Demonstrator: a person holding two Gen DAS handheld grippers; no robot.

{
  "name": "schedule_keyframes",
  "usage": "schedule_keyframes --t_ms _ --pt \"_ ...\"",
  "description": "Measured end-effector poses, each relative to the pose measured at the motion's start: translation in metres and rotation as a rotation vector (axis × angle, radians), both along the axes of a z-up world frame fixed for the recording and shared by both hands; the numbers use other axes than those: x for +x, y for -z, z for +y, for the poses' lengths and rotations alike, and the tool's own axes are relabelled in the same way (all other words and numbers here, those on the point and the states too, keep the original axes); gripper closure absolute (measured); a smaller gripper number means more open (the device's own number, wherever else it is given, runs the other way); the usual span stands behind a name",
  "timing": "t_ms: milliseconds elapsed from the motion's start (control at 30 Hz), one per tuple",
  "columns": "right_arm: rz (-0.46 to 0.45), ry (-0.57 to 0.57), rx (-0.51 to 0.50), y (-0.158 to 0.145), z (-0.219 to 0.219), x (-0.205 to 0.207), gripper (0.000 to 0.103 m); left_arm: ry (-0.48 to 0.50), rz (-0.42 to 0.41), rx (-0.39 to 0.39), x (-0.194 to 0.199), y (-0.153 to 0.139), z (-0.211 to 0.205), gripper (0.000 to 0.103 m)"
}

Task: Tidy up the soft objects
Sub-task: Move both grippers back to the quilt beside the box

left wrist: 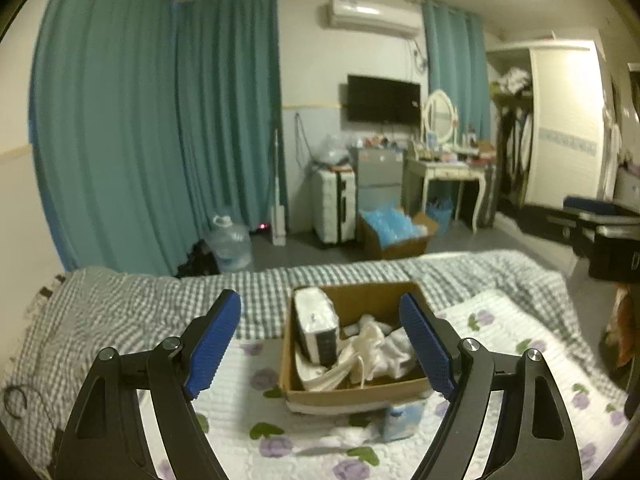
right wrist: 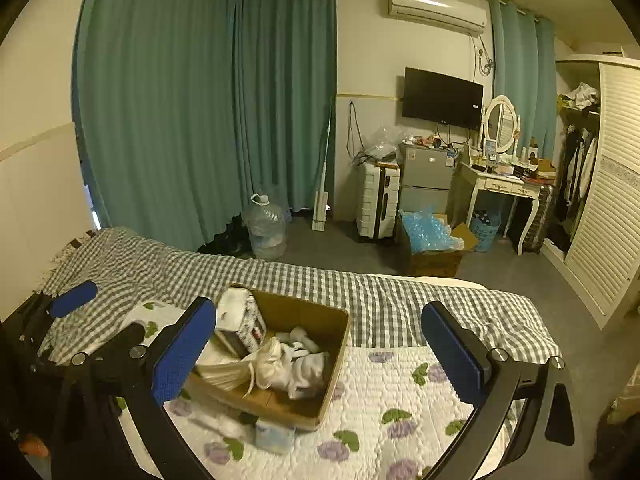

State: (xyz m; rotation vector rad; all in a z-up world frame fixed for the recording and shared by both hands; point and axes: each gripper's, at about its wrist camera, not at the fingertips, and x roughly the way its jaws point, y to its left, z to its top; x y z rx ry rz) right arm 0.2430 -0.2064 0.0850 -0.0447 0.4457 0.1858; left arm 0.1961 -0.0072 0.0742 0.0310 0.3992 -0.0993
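**Bedroom scene: both grippers poised over a part-filled box on the bed**

The setting was a bedroom with teal curtains, a wall-mounted television and a dressing table; the work surface was a bed (right wrist: 400, 312) spread with grey gingham cloth and, nearer the cameras, a quilted white cover printed with purple flowers.

The left gripper (left wrist: 320, 344) stood wide open and held nothing — its ribbed blue pads (left wrist: 212, 344) framed the box from above. The right gripper (right wrist: 320, 352) was likewise spread wide and empty, set just right of the box.

Between and below them sat the cardboard box (right wrist: 336, 360), open-topped, with stiff brown walls. Inside lay a crumpled heap of white cloth (right wrist: 296, 364) — limp and creased, with a cord or drawstring trailing — and, leaning against the far-left wall, a white wrapped pack (left wrist: 316, 324) of blocky form, seemingly compressible.

Outside the box, against its near wall, rested a small pale-blue packet (right wrist: 274, 436) and a fluffy white wad (left wrist: 352, 434), both blurred.

Judged from this arrangement, packing appeared well advanced, with those loose items still to be collected. The next move would call for lowering one gripper to the quilt and closing gently, since such material yields and may slip.
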Motion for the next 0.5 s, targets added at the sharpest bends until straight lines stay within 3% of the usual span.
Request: schedule_keyframes --t_ms 133,267,333,500 --pt "-0.026 0.013 -0.010 -0.009 0.001 -0.029 0.000 0.002 -0.020 -0.023 -0.024 -0.009 0.007 0.020" --pt "-0.028 0.042 0.062 -0.002 -0.005 -0.050 0.000 0.002 -0.025 -0.037 -0.033 -0.005 0.015 0.020" --pt "-0.003 0.042 0.093 0.008 -0.007 -0.054 0.000 -0.012 -0.023 -0.044 -0.034 0.002 0.020 0.020" --pt "0.082 0.042 0.056 0.056 0.001 -0.045 0.000 -0.027 0.007 -0.059 -0.027 0.031 0.028 0.020"
